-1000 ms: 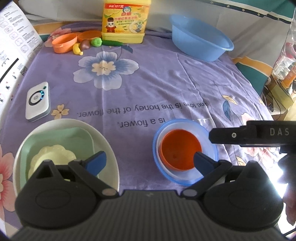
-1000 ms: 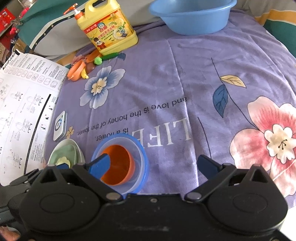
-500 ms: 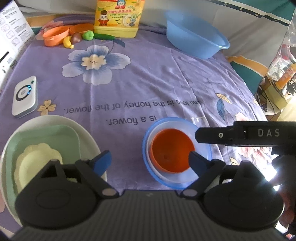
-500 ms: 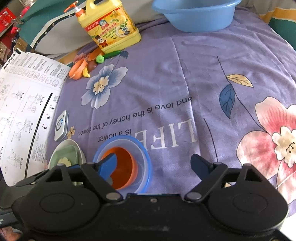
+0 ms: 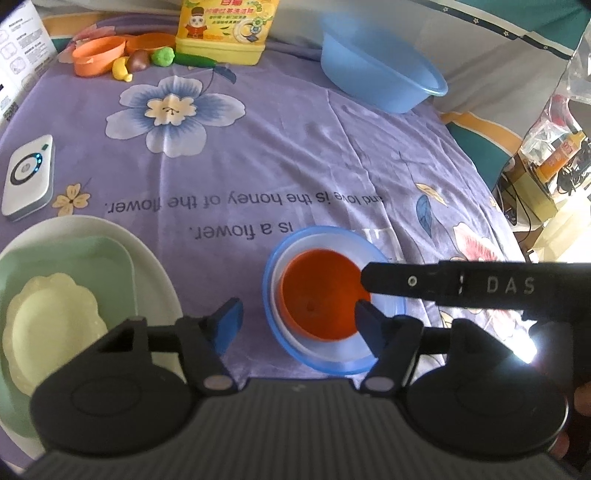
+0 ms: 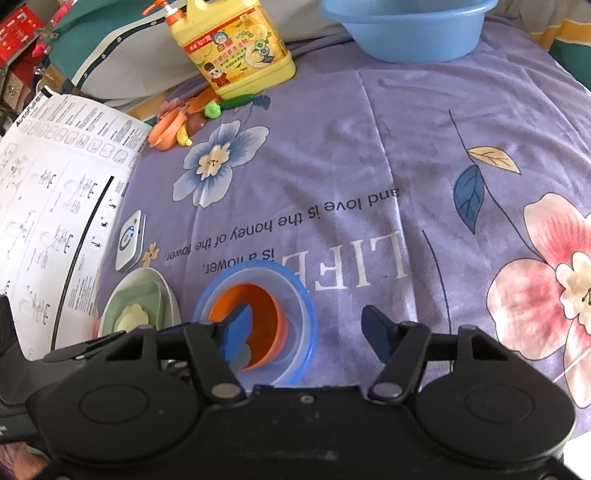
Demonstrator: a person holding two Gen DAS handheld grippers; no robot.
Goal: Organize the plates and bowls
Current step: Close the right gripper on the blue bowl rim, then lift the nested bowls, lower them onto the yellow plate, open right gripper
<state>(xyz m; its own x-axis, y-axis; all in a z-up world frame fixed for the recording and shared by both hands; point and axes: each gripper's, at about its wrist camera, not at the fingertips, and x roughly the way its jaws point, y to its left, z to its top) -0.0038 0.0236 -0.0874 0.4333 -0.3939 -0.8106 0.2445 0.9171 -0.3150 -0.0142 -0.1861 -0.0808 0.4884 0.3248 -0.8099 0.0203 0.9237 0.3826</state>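
An orange bowl [image 5: 317,295] sits nested in a white bowl inside a blue-rimmed bowl [image 5: 380,354] on the purple cloth; the stack also shows in the right wrist view [image 6: 258,295]. A white plate [image 5: 155,266] holds a green square plate [image 5: 74,258] and a pale yellow scalloped plate [image 5: 51,325]; this stack shows in the right wrist view [image 6: 140,306]. My left gripper [image 5: 299,325] is open, its right fingertip over the orange bowl's rim. My right gripper [image 6: 306,328] is open, its left finger inside the orange bowl.
A large blue basin [image 5: 380,77] stands at the back right. A yellow detergent bottle [image 5: 225,29], an orange cup [image 5: 98,55] and toy vegetables are at the back. A white device [image 5: 27,177] and an instruction sheet [image 6: 48,206] lie at the left.
Both grippers have moved a little toward the bowl stack. The right gripper's left finger now reaches deeper into the orange bowl. Both stay open.
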